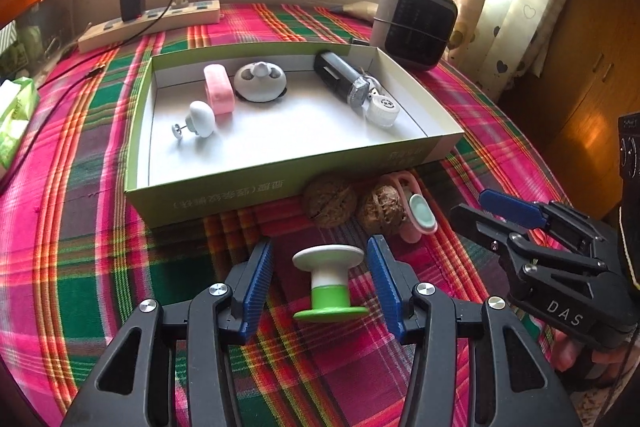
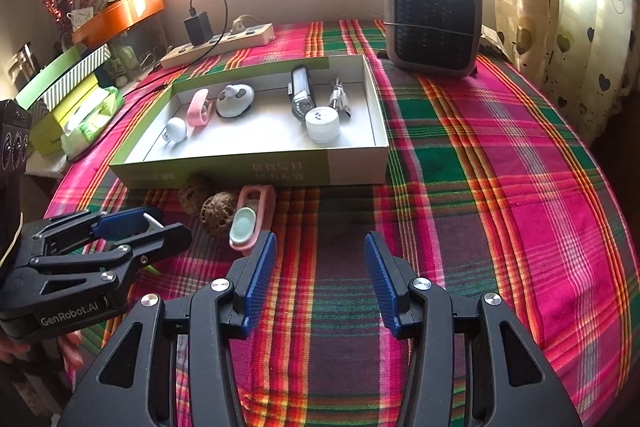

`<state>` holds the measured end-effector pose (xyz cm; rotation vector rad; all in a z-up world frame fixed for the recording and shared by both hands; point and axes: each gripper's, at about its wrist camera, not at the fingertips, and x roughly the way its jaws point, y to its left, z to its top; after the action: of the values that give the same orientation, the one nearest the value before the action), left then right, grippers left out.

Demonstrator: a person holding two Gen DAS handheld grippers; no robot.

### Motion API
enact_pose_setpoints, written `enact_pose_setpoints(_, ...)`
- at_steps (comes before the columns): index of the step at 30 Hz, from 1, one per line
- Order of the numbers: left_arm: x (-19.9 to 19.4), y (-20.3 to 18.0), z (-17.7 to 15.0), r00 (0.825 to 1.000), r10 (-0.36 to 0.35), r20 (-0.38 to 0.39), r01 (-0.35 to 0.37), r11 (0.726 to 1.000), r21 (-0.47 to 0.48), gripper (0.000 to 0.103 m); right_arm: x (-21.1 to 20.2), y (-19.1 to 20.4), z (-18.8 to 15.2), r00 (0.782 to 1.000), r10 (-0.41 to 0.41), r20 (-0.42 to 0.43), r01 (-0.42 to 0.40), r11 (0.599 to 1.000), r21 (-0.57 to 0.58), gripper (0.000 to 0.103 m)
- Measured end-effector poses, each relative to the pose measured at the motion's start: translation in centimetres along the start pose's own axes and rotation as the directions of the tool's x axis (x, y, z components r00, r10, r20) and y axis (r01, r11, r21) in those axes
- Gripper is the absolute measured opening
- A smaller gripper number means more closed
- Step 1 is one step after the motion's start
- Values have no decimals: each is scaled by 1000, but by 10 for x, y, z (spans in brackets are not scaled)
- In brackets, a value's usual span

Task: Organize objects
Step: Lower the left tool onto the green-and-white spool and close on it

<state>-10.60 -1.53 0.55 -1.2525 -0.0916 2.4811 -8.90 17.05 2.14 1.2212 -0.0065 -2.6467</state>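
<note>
From the left wrist, the left gripper point(image 1: 320, 287) stands spread wide around a green-and-white spool point(image 1: 329, 283) upright on the plaid cloth point(image 1: 80, 267), pads clear of it. It looks light, hard plastic, probably slick; the narrow waist seems the surest hold. The open box point(image 1: 224, 193) lies just beyond, two walnuts point(image 1: 330, 201) against its near wall.

From the right wrist, the right gripper point(image 2: 320, 279) is parted over bare cloth, holding nothing. Open room stretches rightward; the heater point(image 2: 434, 23) stands well back.
</note>
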Motion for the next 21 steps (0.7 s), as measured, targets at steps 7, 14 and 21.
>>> enact_pose_setpoints(7,-2,3,-3,1000,7,1,-7,1000,-1,41,0,7,-1,1000,11,-1,-11,1000,-15,48)
enact_pose_setpoints(14,-6,12,-6,1000,8,9,-8,999,-31,32,-2,18,2,1000,24,8,-24,999,-38,48)
enact_pose_setpoints(21,-13,26,-9,999,34,24,-32,997,-70,32,-4,37,10,994,99,36,-97,993,-69,47)
